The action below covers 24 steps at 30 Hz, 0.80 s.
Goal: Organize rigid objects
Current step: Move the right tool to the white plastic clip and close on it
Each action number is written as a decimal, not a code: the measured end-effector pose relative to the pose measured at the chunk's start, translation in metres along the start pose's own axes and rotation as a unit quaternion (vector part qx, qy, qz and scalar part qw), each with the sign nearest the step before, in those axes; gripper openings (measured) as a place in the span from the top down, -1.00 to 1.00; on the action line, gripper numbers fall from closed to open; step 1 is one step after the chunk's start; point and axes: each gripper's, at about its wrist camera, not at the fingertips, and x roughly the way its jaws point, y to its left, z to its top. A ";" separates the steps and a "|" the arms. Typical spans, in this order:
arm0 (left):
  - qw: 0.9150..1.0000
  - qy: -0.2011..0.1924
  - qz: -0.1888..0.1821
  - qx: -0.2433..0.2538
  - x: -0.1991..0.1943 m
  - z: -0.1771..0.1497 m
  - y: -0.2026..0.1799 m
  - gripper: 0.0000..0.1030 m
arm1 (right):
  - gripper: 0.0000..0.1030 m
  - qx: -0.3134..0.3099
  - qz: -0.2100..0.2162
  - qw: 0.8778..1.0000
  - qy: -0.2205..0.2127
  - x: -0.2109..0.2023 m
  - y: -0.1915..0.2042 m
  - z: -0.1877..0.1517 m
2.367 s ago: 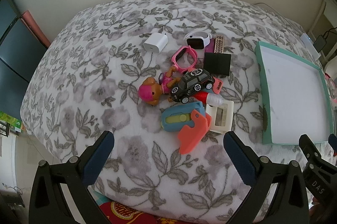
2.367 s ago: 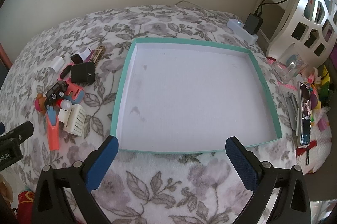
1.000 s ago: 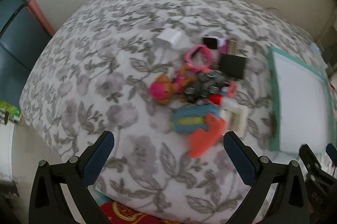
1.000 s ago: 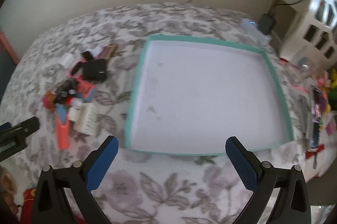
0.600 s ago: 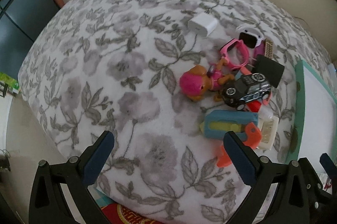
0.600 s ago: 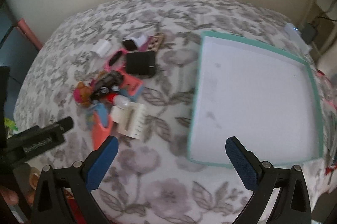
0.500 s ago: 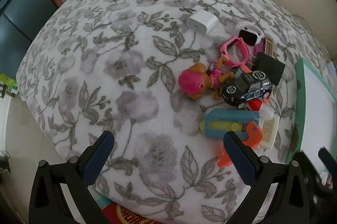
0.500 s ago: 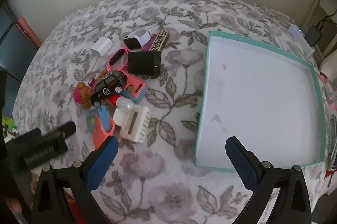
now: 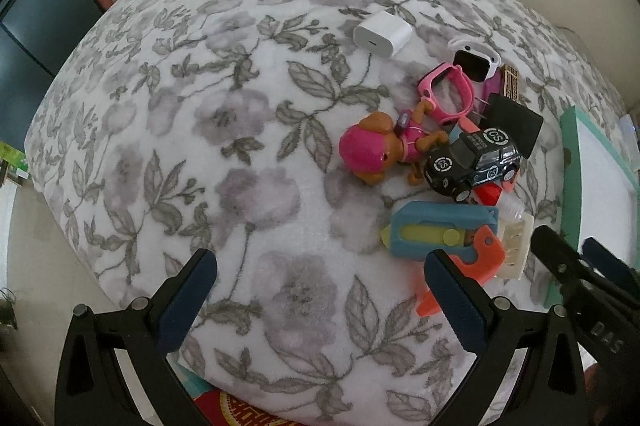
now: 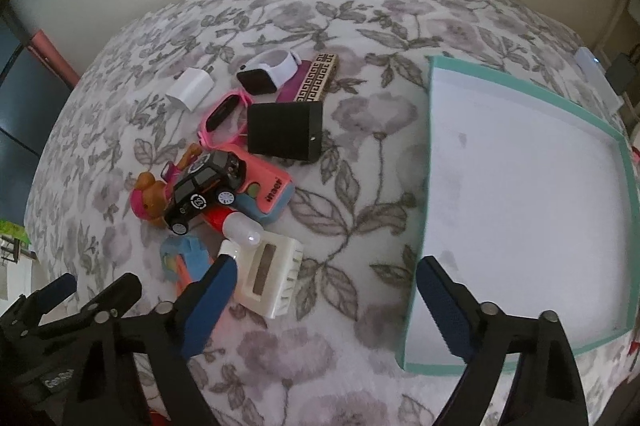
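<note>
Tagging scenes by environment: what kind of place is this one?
Likely a home, probably a bedroom. The work surface is a soft floral blanket, not a bench. On it sit household odds: a toy car, a pink watch, a white charger, beside a teal-rimmed tray.

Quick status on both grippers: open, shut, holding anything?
Left gripper: open, holding nothing.
Right gripper: open, holding nothing.
</note>
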 end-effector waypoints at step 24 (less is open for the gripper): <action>1.000 -0.004 -0.006 0.024 -0.005 -0.006 -0.007 -1.00 | 0.22 -0.012 0.024 0.999 0.039 0.029 0.005 -0.009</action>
